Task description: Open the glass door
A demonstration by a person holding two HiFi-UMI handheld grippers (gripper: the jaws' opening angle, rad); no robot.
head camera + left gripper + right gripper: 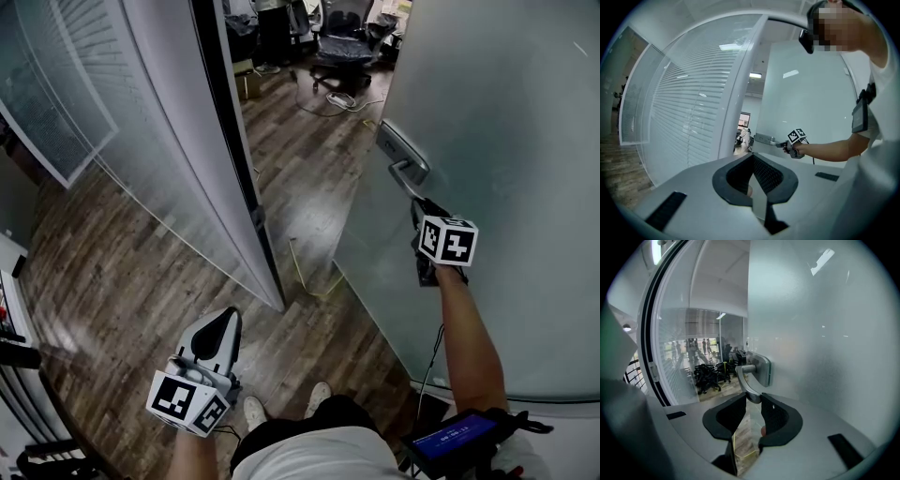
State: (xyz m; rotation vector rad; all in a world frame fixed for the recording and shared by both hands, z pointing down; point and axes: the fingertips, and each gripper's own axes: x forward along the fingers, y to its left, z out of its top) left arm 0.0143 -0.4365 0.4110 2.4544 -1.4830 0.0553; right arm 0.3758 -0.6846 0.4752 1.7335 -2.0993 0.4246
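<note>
Found the tall frosted glass door (506,141) standing ajar at the right of the head view, its handle edge well apart from the black door frame (220,94), with brown wood-plank floor (309,187) showing in the gap between. Clamped the right tool (752,399) on the free end of the door's curved silver metal lever handle (746,380), one black pad against each side of it, the lever's plate on the glass just beyond. Held the left tool (753,157) low and well apart from the door, near the person's white shoes (251,410), jaws together at the tips and nothing between them. Aimed it toward the doorway. Noted a curved frosted glass partition with fine stripes (141,141) left of the frame, a black office chair (342,37) past the doorway, and thin yellow lines (309,281) on the floor by the door's lower edge.
</note>
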